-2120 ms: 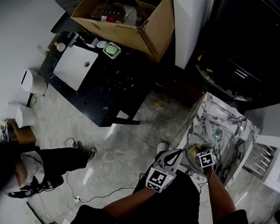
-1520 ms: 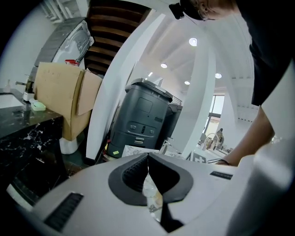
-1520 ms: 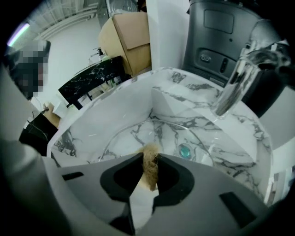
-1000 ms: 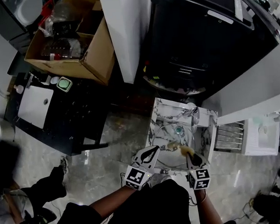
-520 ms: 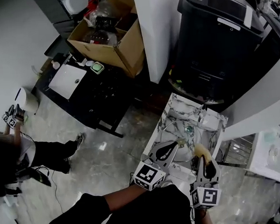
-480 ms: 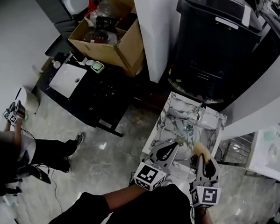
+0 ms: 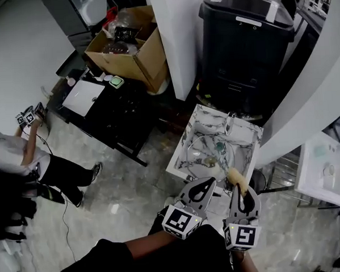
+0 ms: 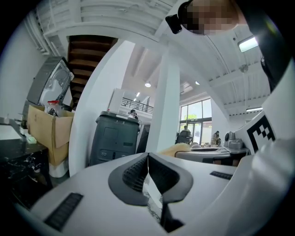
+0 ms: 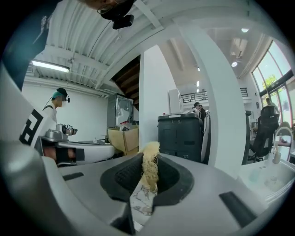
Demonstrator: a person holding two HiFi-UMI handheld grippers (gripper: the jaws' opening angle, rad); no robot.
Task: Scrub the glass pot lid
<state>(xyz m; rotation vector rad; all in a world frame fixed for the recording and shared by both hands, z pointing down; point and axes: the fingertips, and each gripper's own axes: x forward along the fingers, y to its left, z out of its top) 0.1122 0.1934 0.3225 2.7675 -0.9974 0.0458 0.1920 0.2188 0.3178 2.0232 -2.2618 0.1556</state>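
Glass pot lid [image 7: 209, 153] shows only overhead; right tool [image 9: 146, 159] pinches scrubber [image 9: 149, 174]; left tool [image 8: 148, 156] closed, empty

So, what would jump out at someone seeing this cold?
The round glass pot lid lies on the white marble-patterned top, at the centre of the head view. Nearer the person, the right gripper pinches a pale yellow fibrous scrubber; the left gripper is shut, empty.

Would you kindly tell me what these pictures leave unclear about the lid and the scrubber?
Glass pot lid: too small in the head view to show dirt or suds.
Scrubber: gripped part hidden by the pads of the right hand-held gripper, right gripper view.
Scrubber touching the lid or not: head view too small to tell.
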